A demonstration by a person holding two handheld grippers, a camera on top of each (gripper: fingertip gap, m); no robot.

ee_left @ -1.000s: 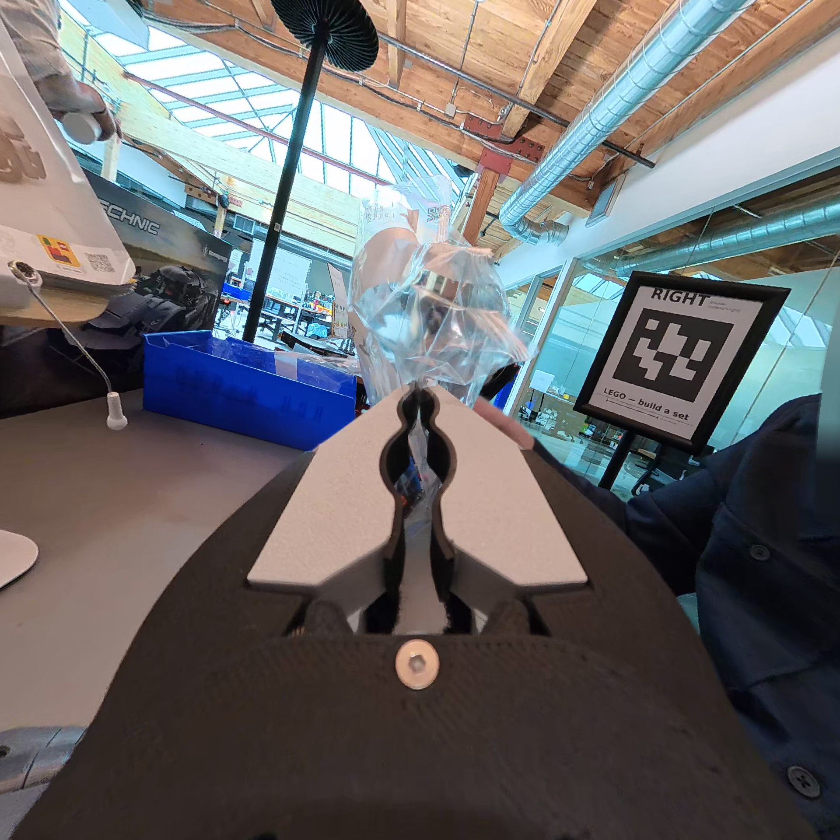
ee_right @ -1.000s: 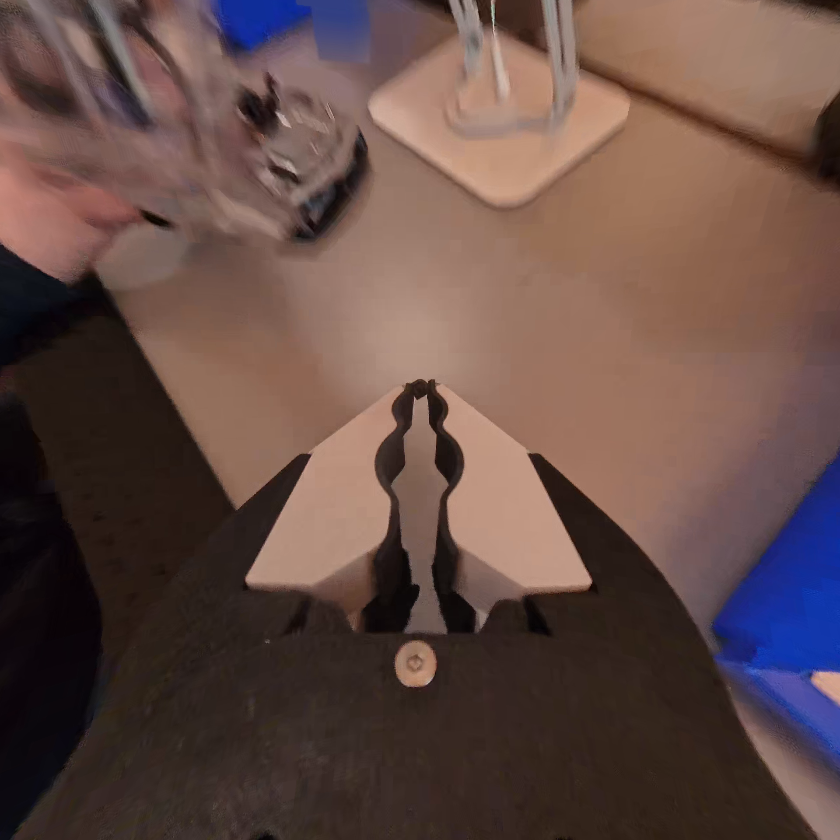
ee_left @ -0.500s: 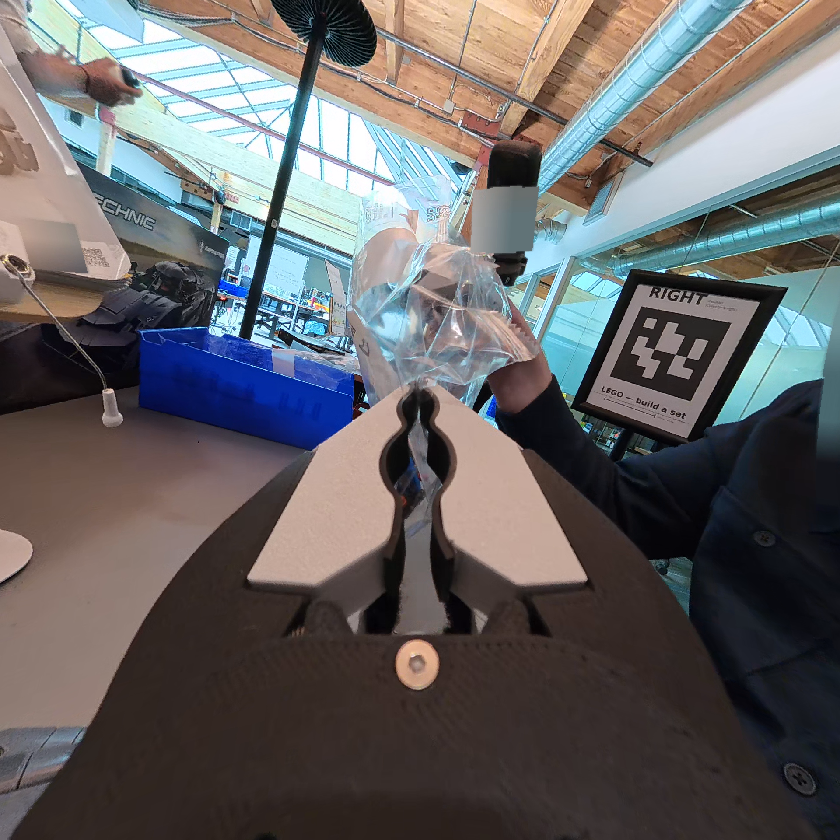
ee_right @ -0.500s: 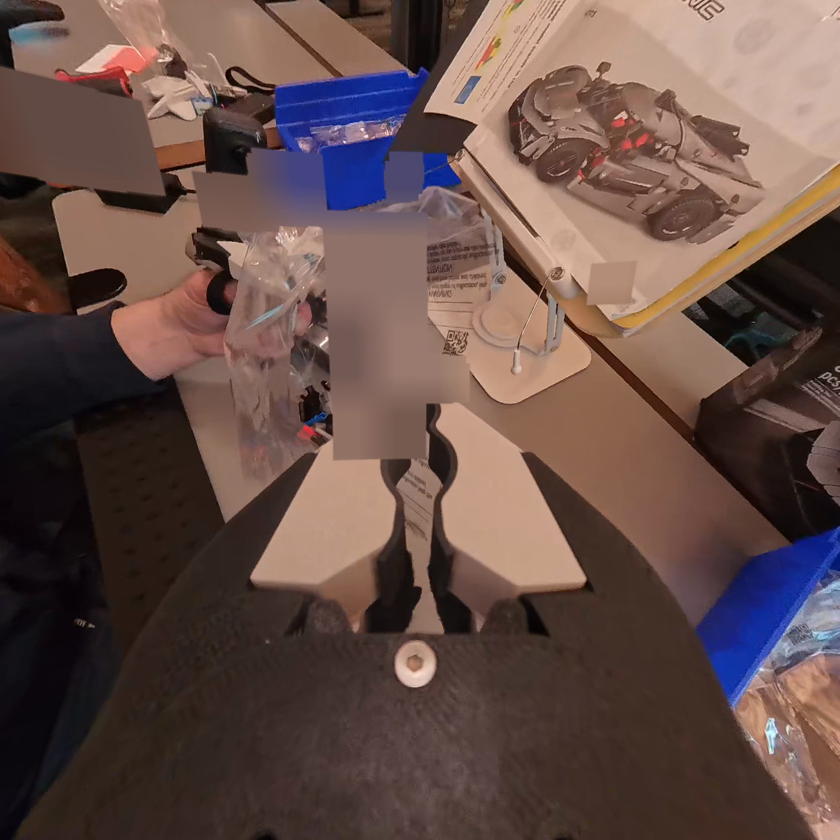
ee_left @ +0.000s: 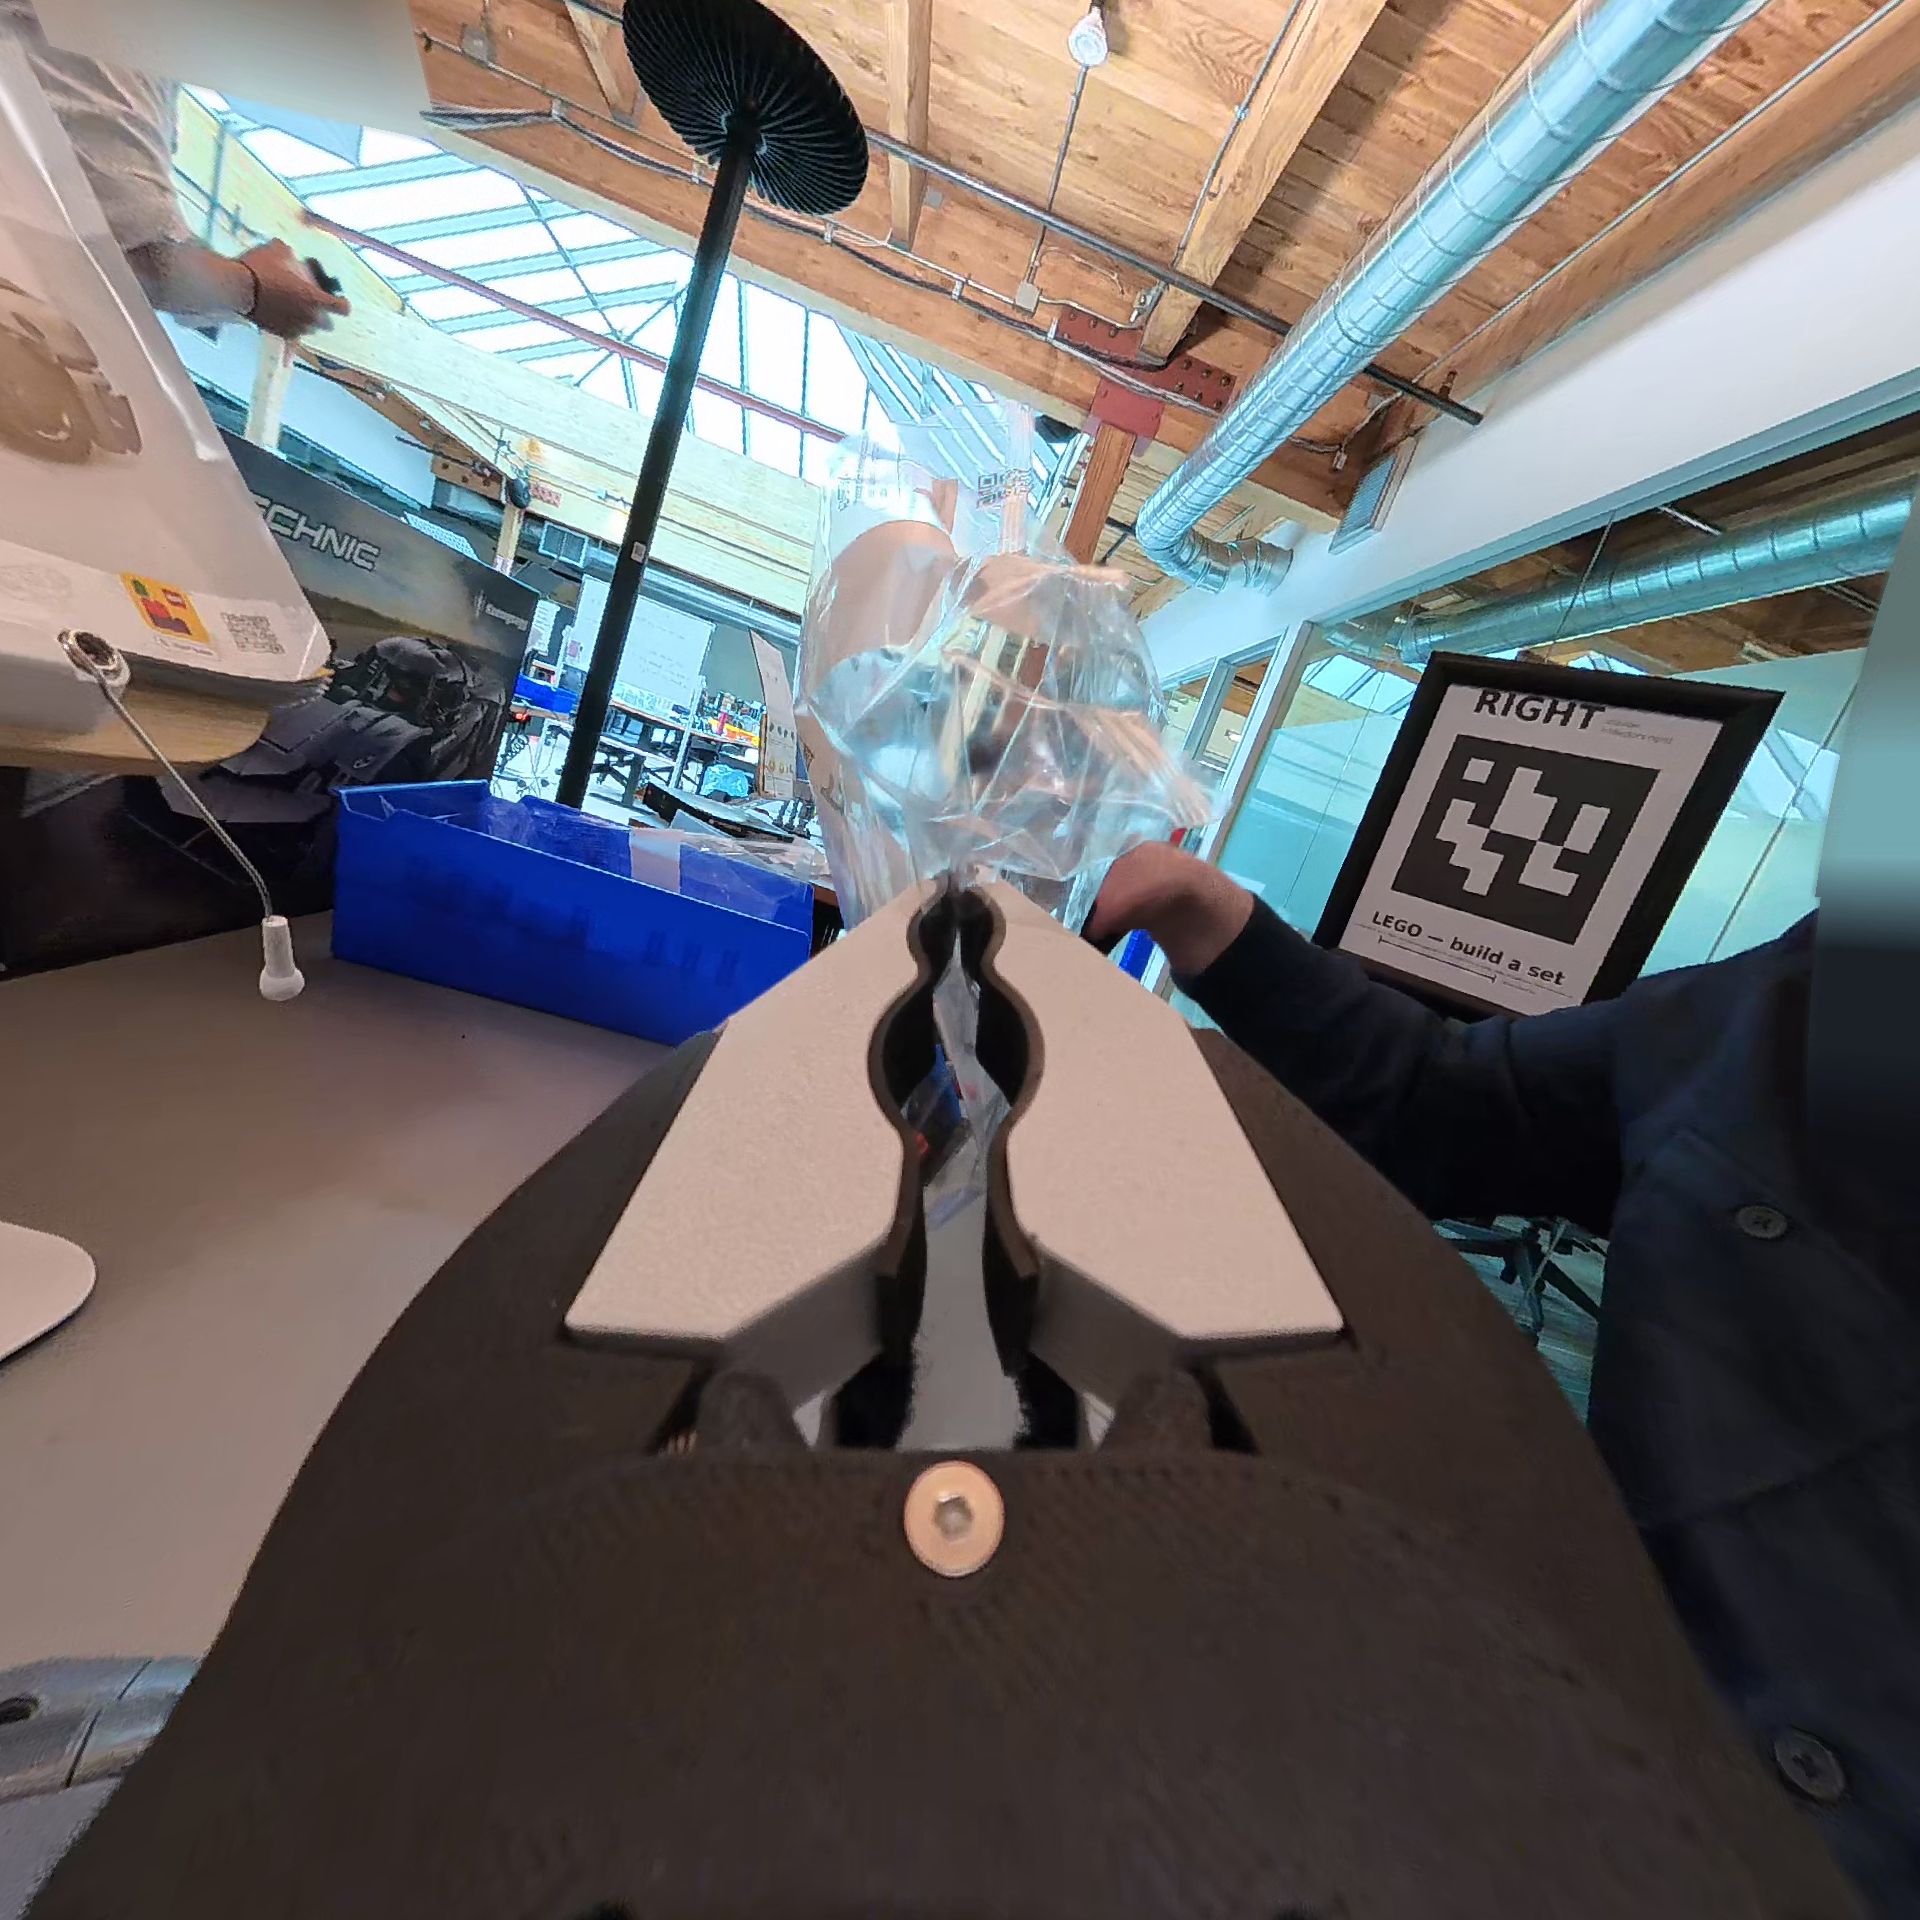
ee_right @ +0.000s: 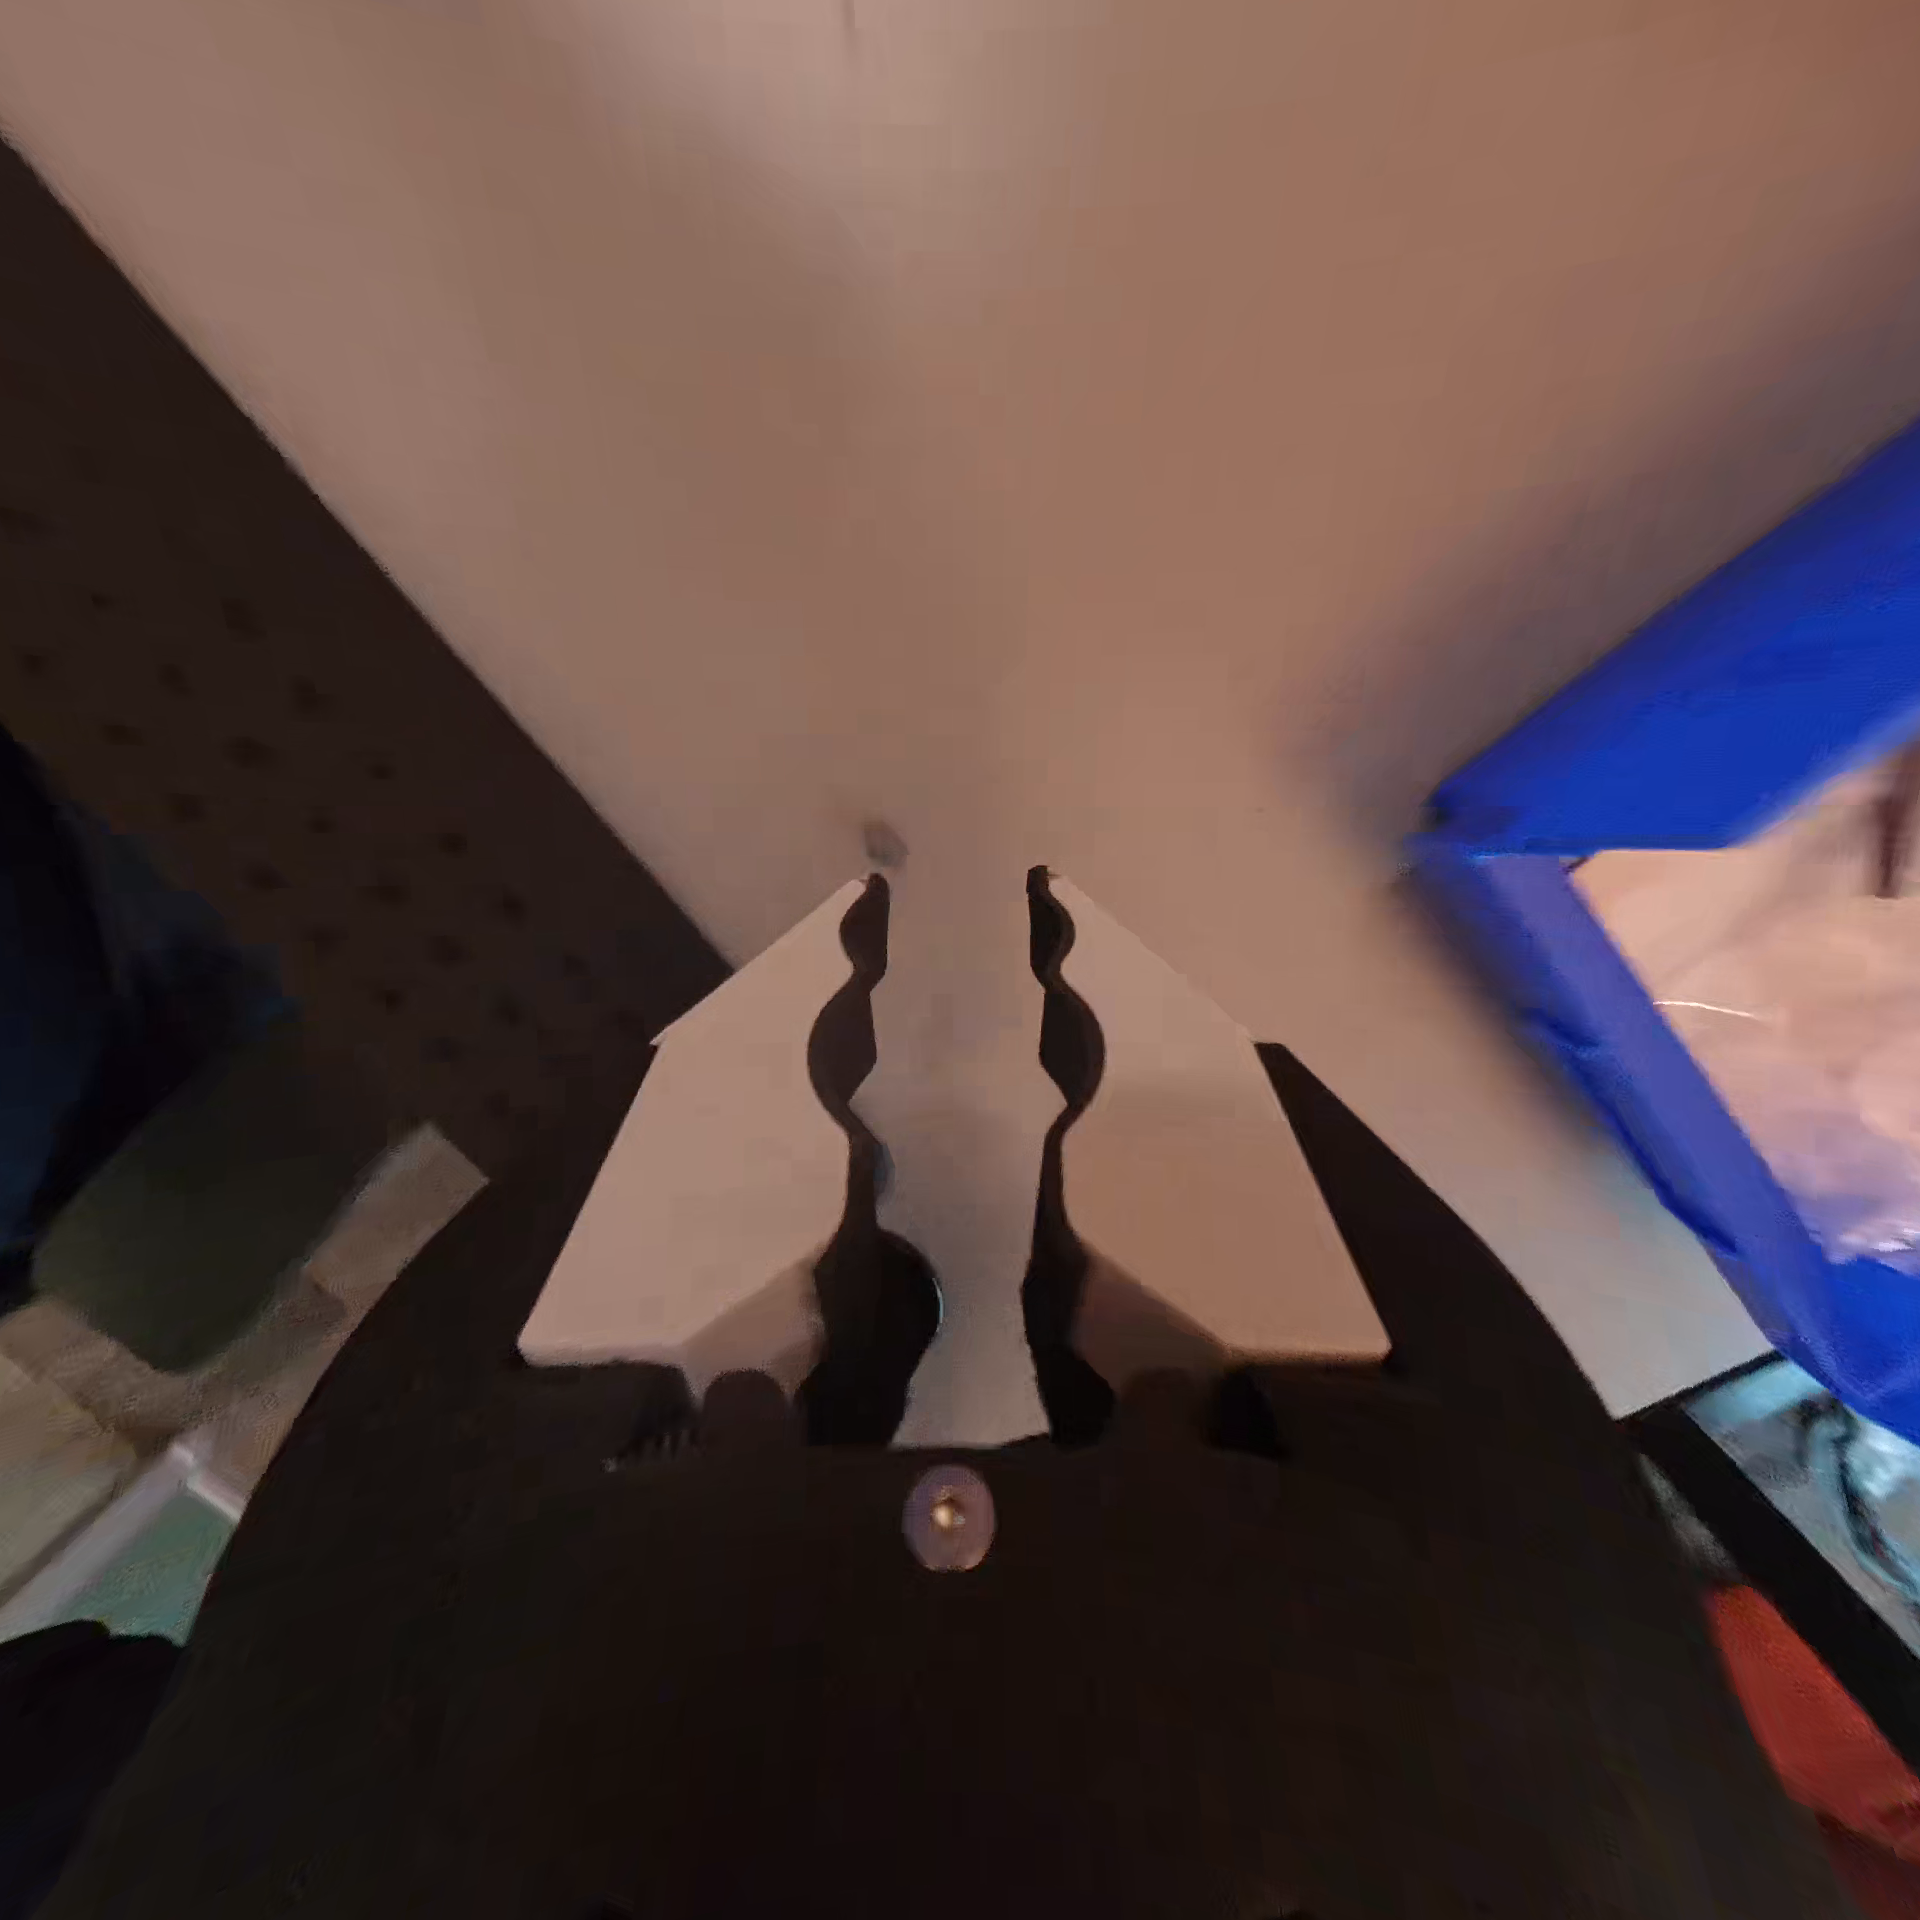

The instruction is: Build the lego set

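The left hand-held gripper (ee_left: pixel 954 902) is pinching the clear parts bag (ee_left: pixel 977 717) above the table (ee_left: pixel 208 1122); the right hand-held gripper (ee_right: pixel 956 881) is hovering spread. Grip the bag's free edge firmly before tearing.

Left hand-held gripper (ee_left: pixel 958 902) tilted upward, jaws clamped together; right hand-held gripper (ee_right: pixel 957 879) pointed downward, jaws parted.

A crinkled, glossy clear plastic bag (ee_left: pixel 977 727) is clamped in the left gripper (ee_left: pixel 954 894), whose fingers (ee_left: pixel 790 1164) are faced with matt, finely grained grey plates on a rough, layered black plastic body. A smooth matt table (ee_left: pixel 208 1195) and a glossy blue plastic bin (ee_left: pixel 561 935) are seen
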